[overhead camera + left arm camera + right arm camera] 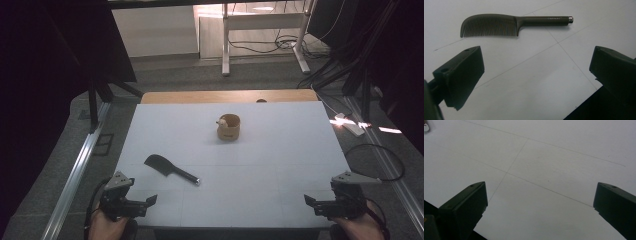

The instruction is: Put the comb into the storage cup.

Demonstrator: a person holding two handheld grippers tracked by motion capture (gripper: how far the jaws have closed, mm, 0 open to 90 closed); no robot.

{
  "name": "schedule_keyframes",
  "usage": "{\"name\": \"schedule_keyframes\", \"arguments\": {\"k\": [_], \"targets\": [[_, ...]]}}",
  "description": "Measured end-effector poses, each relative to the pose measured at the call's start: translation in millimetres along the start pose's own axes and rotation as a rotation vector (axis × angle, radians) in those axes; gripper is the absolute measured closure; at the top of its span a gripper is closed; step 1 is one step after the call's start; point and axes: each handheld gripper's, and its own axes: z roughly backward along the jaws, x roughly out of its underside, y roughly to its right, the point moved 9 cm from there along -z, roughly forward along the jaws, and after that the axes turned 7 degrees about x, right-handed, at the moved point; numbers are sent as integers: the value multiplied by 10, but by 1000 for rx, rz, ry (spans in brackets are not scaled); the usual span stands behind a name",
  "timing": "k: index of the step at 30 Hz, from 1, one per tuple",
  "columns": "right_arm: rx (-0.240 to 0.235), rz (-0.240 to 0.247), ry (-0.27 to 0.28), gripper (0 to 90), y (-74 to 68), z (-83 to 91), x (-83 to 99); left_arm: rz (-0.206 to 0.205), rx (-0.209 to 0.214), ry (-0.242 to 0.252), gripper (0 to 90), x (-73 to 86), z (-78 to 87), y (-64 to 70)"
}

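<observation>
Sitting mid-table, tan cup (228,128) holds one pale, unidentifiable item.

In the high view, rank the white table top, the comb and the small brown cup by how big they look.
1. White table top, by far the largest.
2. Comb, long and thin.
3. Brown cup, smallest, though it stands farther from the camera, so its place below the comb is unsure.
</observation>
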Motion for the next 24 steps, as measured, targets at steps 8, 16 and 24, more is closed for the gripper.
{"name": "schedule_keyframes", "arguments": {"k": [8,16,24], "targets": [[-2,13,-5,0,-11,-26,-17,10,8,9,6,26,31,-2],[-6,30,-16,0,-25,-36,-11,27,18,13,6,26,34,-13],[-8,33,-16,0,-30,-41,-13,41,28,18,6,29,43,-21]]}}
